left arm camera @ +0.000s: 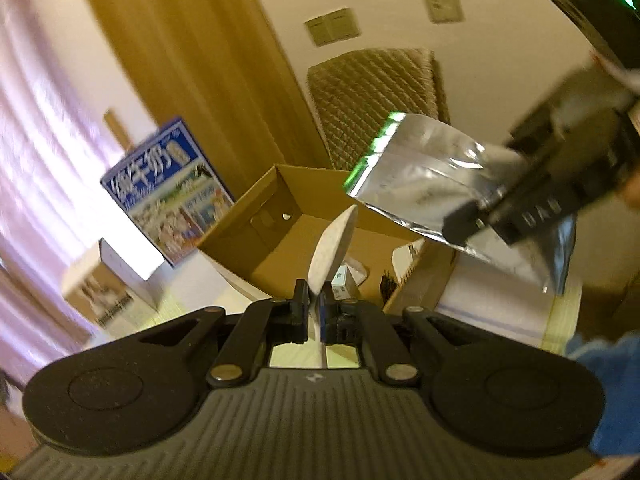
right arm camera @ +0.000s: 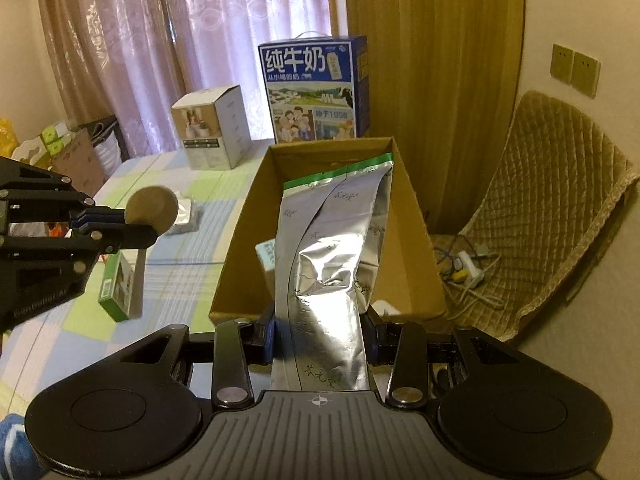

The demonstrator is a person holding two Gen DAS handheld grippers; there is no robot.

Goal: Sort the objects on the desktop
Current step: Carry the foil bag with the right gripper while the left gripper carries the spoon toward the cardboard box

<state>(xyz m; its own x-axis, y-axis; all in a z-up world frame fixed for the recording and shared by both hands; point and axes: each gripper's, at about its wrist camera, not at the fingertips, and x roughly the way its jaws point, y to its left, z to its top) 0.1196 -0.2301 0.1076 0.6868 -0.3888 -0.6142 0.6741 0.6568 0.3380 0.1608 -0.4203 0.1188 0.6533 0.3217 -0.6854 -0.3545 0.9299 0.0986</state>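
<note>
Right wrist: right gripper (right arm camera: 320, 340) jaws clamped around foil pouch (right arm camera: 332, 248).

A checked tablecloth (right arm camera: 192, 240) bears a cardboard box (right arm camera: 240, 240), milk carton (right arm camera: 316, 88), white box (right arm camera: 212, 128) and green packet (right arm camera: 118, 288).

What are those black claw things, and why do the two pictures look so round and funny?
They are grabbers that a person holds, one in each hand. Each carries a wide-eyed camera, which bends the picture. One picture looks along the left gripper; it is shut on a thin round disc. The other looks along the right gripper, which squeezes a shiny silver bag above an open cardboard box. On the checked tablecloth stand a blue milk carton, a white box and a small green box.
</note>
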